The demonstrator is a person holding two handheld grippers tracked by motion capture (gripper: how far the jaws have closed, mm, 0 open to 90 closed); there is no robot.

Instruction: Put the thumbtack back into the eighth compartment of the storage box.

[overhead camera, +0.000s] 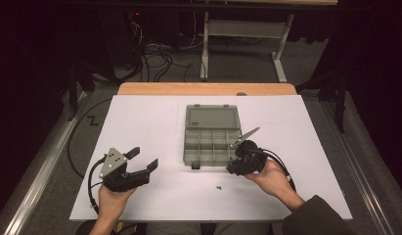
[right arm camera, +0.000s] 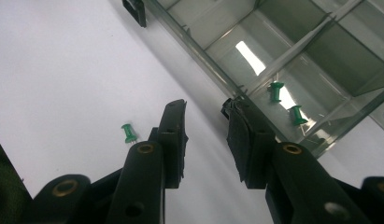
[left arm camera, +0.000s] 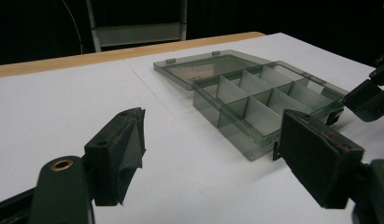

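A: Start with the right gripper (overhead camera: 233, 164). What's it doing?

B: Its jaws stand partly apart with nothing between them. It points down at the near right corner of the compartment box (overhead camera: 211, 142), and in the right gripper view one pad (right arm camera: 241, 133) sits right against the box's clear front wall (right arm camera: 199, 56); I can't tell whether it touches.

A: And the pins?

B: One green push pin (right arm camera: 129, 133) lies loose on the white table (overhead camera: 140, 122), just beside the other jaw, outside the box. In the high view it's the small dark speck (overhead camera: 219, 187) in front of the box. Two more green pins (right arm camera: 275, 91) lie inside the corner compartment nearest the gripper, close together.

A: What stands in the way of the loose one?

B: Nothing lies over it. The box wall runs beside it, and the gripper's own jaw is next to it.

A: The left gripper (overhead camera: 142, 161)?

B: Wide open, empty, held low over the table well to the left of the box. From its own view you see the box (left arm camera: 255, 102) ahead between its pads, with the right gripper's jaw (left arm camera: 367, 100) at the far edge.

A: Anything else around?

B: The box lid (overhead camera: 211, 117) lies open flat on the table behind the compartments. Beyond the table's wooden edge (overhead camera: 208, 89) there's a grey floor with cables (overhead camera: 157, 58) and a metal frame (overhead camera: 242, 34).
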